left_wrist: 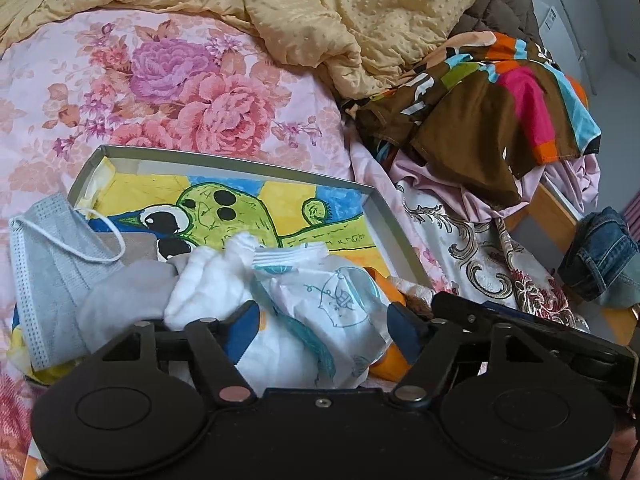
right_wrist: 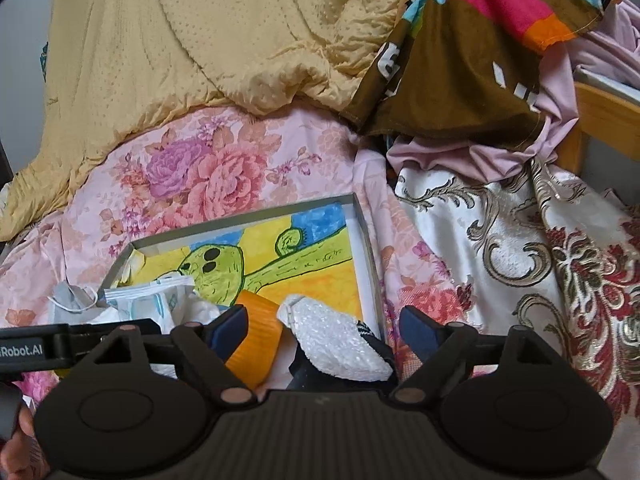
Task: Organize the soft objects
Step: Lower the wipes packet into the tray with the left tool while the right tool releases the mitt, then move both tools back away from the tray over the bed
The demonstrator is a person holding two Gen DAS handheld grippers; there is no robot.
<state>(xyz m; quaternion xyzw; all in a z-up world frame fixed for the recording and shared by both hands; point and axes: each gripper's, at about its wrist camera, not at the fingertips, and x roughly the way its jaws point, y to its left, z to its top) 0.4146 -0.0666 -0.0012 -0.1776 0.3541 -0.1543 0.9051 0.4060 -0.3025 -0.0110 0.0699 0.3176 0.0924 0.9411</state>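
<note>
Both tongs, left (left_wrist: 320,326) and right (right_wrist: 322,326), stand released over the tray (left_wrist: 394,236) on the bed (left_wrist: 168,92); lift clear without snagging the diaper (left_wrist: 320,304) or sponge (right_wrist: 340,340).

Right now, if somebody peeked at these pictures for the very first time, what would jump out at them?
Probably the green cartoon creature painted on the bottom of the shallow box lying on the flowery bedsheet. Next, the heap of soft white things and a grey face mask at the box's near end. Then the bright striped cloth piled at the right of the bed.
</note>
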